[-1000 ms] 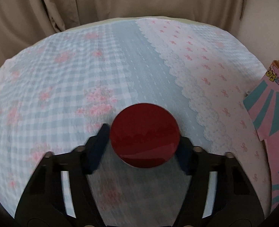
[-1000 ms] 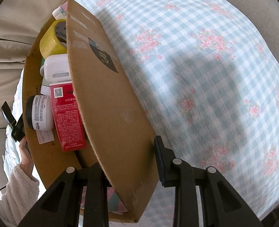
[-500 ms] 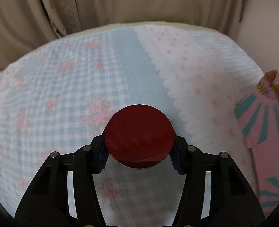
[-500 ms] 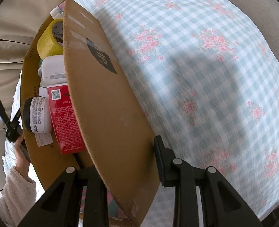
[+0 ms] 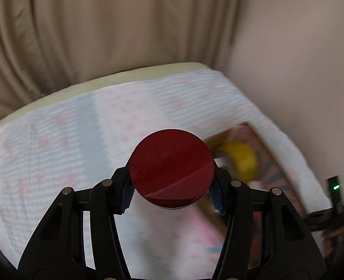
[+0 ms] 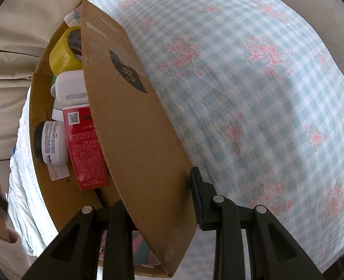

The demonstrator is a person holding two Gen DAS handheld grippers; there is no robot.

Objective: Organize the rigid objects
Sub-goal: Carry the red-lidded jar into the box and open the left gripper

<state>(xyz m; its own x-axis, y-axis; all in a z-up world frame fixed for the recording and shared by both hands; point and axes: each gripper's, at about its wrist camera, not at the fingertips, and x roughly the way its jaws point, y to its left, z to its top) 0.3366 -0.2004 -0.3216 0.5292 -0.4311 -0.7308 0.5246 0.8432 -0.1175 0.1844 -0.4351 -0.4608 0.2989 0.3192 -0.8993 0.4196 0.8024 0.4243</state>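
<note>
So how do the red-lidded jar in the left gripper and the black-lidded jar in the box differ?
The red-lidded jar is clamped upright in the left gripper, only its lid showing; the black-lidded jar lies on its side in the cardboard box, its printed white label visible. Both are round and lidded.

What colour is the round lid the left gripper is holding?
Dark glossy red lid, clearest in the left wrist view.

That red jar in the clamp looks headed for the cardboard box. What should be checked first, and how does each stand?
1. Left gripper grips the red jar: ok.
2. Right gripper holds the box flap back: ok.
3. Box is open: ok.
4. Free spot among the yellow tape, white case, red carton and white tub: cannot tell.
5. Jar over the box: cannot tell.
</note>
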